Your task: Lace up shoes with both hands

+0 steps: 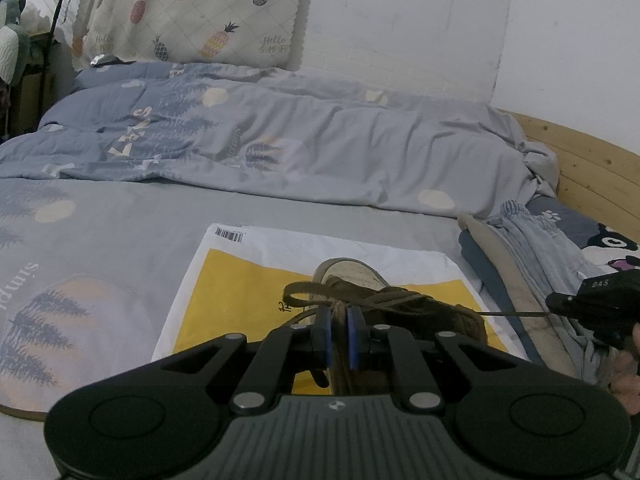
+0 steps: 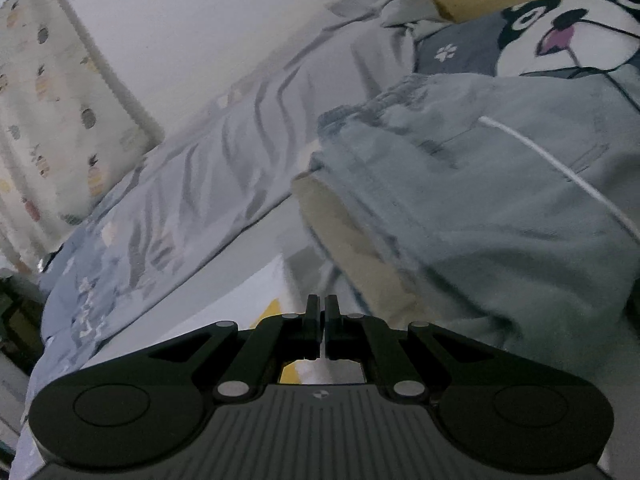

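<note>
shoe: a tan canvas lace-up shoe [image 1: 360,280] with brown laces lay on a yellow-and-white plastic mailer [image 1: 240,280] on the grey-blue patterned bedsheet [image 1: 120,220], its pale toe at 12 o'clock from the left gripper and its long axis running away from the fingers

lace end: one thin brown lace strand [image 1: 512,313] ran taut from the knot area out toward 3 o'clock, reaching the right gripper [image 1: 560,305]

loop: a slack brown lace loop [image 1: 304,290] stood at 11 o'clock of the left pads, just above them

left gripper: the left gripper [image 1: 339,330] sat low over the shoe's tongue, pointed down and forward, its blue pads [image 1: 353,336] drawn narrow with lace or tongue fabric apparently pinched between them; the material there was dark and hard to separate

right gripper pose: in its own view the right gripper [image 2: 322,320] had its jaws pressed together and faced folded pale denim clothing [image 2: 480,200] and a cartoon-dog pillow [image 2: 560,28], the shoe out of that view; the picture was smeared

pivotal relation: the strand's line from knot to right fingertips lay along 9-to-3, so tightening likely depended on pulling further toward 3 o'clock while the left held the crossing
</note>
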Available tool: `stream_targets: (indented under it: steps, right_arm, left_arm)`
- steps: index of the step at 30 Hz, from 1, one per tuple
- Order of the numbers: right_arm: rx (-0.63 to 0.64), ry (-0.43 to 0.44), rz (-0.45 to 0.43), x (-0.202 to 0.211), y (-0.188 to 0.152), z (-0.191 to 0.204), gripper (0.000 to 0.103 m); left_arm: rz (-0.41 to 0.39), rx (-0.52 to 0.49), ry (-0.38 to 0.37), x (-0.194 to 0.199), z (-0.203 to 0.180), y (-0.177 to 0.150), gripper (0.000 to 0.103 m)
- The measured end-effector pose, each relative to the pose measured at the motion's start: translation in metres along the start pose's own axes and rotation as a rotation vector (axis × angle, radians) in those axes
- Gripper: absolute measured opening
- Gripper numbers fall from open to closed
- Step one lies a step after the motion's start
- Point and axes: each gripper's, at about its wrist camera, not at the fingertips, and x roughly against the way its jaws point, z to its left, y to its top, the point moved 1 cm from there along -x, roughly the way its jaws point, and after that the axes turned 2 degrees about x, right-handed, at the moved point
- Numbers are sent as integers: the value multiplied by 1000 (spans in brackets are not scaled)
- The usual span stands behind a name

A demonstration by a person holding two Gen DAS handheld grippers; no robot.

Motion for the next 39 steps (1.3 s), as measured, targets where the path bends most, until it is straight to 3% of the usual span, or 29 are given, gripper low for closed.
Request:
stream_targets:
  steps: [24, 39]
  right_arm:
    - [17, -126, -103, 20, 26, -35, 0]
    - [28, -133, -71, 21, 26, -41, 0]
  left_arm:
    - [-3, 26, 19, -2, -1, -1, 8]
    - [-6, 56, 21, -4, 3, -1, 9]
